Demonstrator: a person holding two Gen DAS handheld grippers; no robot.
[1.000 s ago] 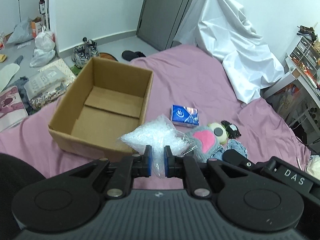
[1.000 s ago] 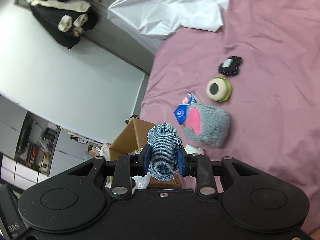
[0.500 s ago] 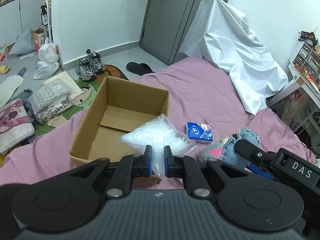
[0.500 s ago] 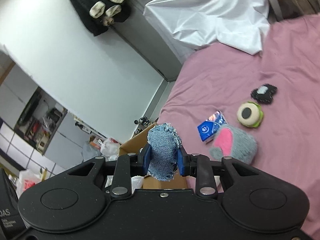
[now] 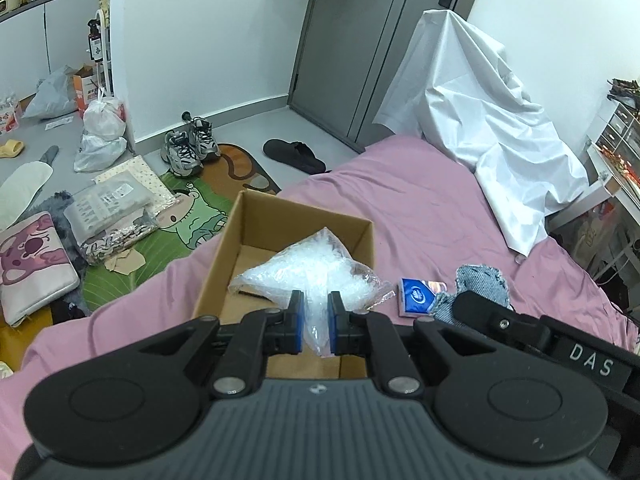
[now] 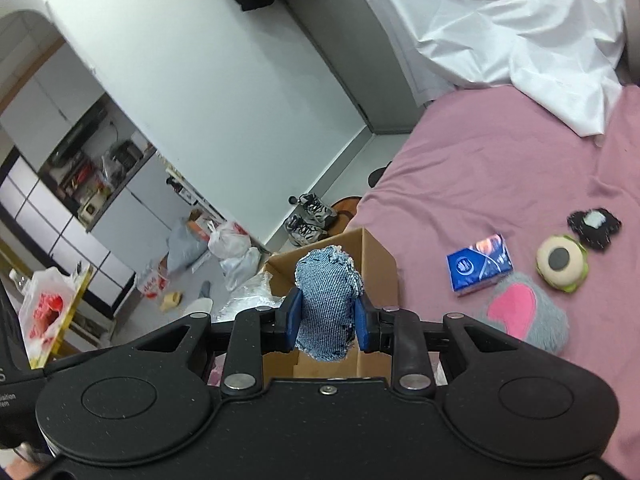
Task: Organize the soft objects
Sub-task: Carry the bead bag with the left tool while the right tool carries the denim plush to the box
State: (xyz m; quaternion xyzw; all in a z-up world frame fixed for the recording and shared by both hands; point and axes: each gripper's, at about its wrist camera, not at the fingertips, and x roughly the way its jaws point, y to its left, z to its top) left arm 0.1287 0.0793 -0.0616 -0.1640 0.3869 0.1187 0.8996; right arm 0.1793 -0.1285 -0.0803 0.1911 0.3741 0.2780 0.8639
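Observation:
My left gripper is shut on a clear bubble-wrap bag and holds it over the near side of an open cardboard box on the pink bed. My right gripper is shut on a blue denim piece, in front of the same box; the denim also shows in the left wrist view. On the bed lie a blue tissue pack, a grey and pink plush, a round green and cream plush and a black patch.
A white sheet drapes over something at the head of the pink bed. The floor to the left holds sneakers, a slipper, plastic bags and packages. A shelf unit stands right of the bed.
Both grippers have risen and moved toward the box, each still holding its item. The bubble-wrap bag is now over the box's near side, and the denim piece has come up beside it.

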